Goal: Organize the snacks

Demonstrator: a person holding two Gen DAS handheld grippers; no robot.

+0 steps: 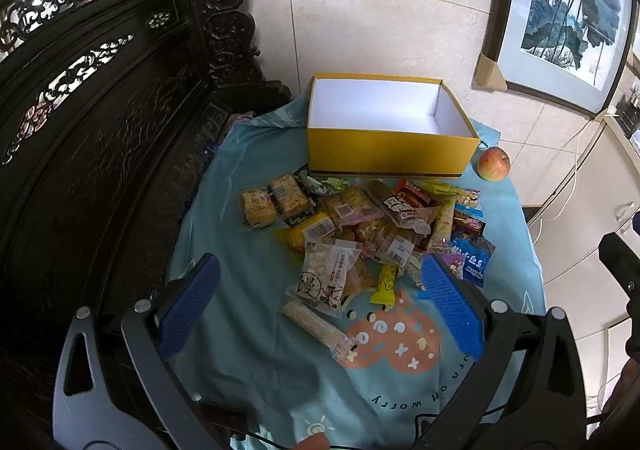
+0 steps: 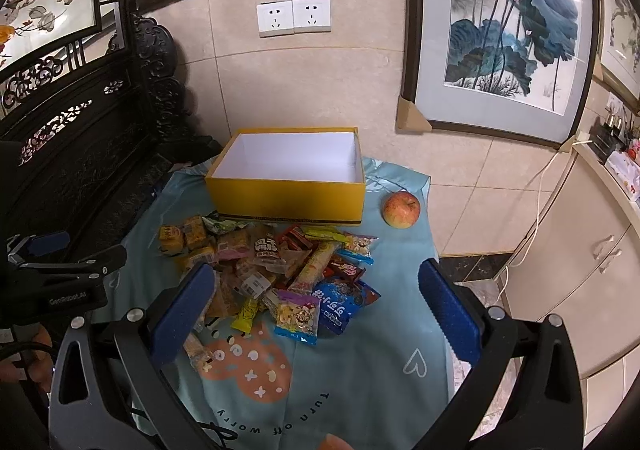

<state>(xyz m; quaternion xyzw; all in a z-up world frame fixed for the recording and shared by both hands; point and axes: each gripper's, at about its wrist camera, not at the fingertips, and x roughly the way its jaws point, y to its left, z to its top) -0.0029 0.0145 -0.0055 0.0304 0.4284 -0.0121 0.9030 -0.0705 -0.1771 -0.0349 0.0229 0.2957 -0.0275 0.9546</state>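
Note:
A heap of wrapped snacks (image 1: 360,226) lies on a light blue cloth (image 1: 248,362), in front of an open yellow box (image 1: 384,150) with a white, empty inside. The heap (image 2: 272,270) and the box (image 2: 288,198) also show in the right wrist view. My left gripper (image 1: 320,290) is open and empty, hovering above the near side of the heap. My right gripper (image 2: 316,290) is open and empty, above the heap's near right side. A clear bag of white puffs (image 1: 326,278) and a long rice bar (image 1: 316,324) lie nearest.
A red-yellow apple (image 1: 494,164) sits right of the box, also seen in the right wrist view (image 2: 402,209). A dark carved wooden bench (image 1: 92,130) stands on the left. Framed paintings (image 2: 504,30) lean on the tiled wall. White cabinets (image 2: 572,270) stand on the right.

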